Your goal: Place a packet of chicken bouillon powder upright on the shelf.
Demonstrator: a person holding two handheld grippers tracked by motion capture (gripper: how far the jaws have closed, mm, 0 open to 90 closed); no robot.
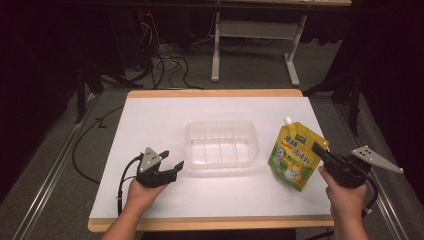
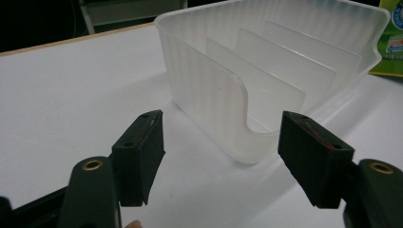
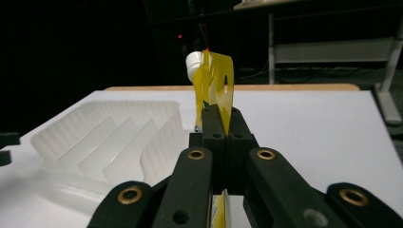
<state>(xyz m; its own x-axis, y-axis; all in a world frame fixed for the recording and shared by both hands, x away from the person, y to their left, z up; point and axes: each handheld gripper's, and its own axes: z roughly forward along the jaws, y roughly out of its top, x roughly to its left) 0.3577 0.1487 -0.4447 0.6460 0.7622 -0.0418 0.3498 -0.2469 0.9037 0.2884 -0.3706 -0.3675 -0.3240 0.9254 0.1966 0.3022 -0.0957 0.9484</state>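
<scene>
Your left gripper (image 1: 171, 161) sits low over the white bench (image 1: 150, 125), just off the left end of the clear plastic rack (image 1: 221, 144), with its jaws spread wide and nothing between them. In the left gripper view the rack (image 2: 266, 66) stands right ahead of those open jaws, its rounded near corner in the gap but touching neither pad, and the upright dividers inside it run back in a row. Your right gripper (image 1: 320, 152) has its jaws pressed together on the right edge of the yellow pouch (image 1: 294, 157), which is tilted, with its white cap (image 1: 287, 120) at the top and its lower end near the bench to the right of the rack. From the right gripper view you look at the pouch (image 3: 214, 85) edge-on: it rises thin and upright out of the closed jaws, the cap (image 3: 194, 64) at its upper left, and the rack (image 3: 109, 137) lies to the left of it, apart from the pouch. Your left hand (image 1: 142, 192) and right hand (image 1: 345, 197) come in from the near edge of the bench, each around its own gripper. Beyond the far edge, cables (image 1: 165, 60) lie on the floor beside the white legs of another table (image 1: 216, 55).
</scene>
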